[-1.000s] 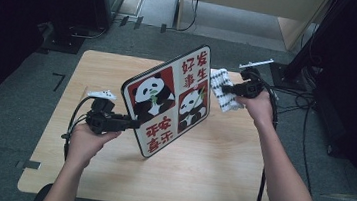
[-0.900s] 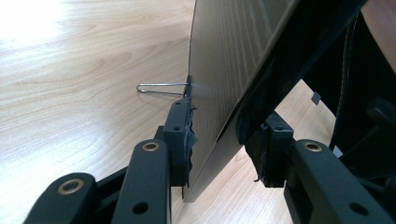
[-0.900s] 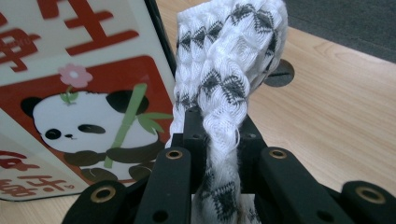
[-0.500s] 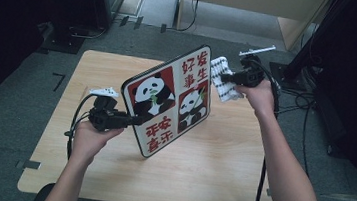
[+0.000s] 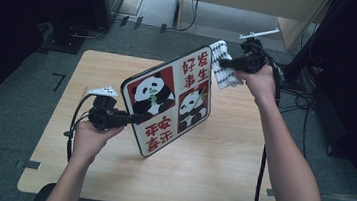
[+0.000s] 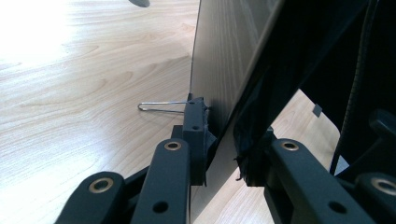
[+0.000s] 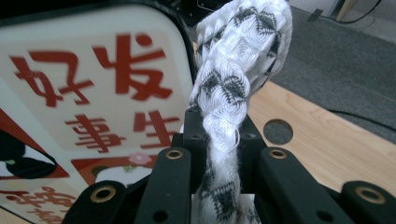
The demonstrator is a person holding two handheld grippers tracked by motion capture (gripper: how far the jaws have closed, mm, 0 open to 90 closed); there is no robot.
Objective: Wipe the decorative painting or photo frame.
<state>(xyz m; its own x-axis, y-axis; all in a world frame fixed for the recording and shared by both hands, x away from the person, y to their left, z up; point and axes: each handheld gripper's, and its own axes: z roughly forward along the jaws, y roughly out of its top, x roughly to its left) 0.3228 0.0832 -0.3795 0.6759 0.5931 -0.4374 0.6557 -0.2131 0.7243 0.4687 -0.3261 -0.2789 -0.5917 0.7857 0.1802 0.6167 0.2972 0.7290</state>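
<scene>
High view shows a person at a wooden table propping a panda board on its lower edge near the table's middle, tilted with its printed face toward the person. The left gripper meets the board's left edge, and in the left gripper view its jaws have just been closing and now pinch that edge, the board's plain back rising between the pads, with a thin wire stand lying on the table just behind the board. The right gripper hovers at the board's upper right corner, its jaws pressed onto a bunched white-and-grey cloth that hangs just beside the board's red lettering. This looks like the start of a wipe: board steadied, cloth brought up to it but not clearly touching. The next move likely calls for laying the cloth against the printed face and drawing it across, while the left grip holds firm so the board neither tips nor slides.
</scene>
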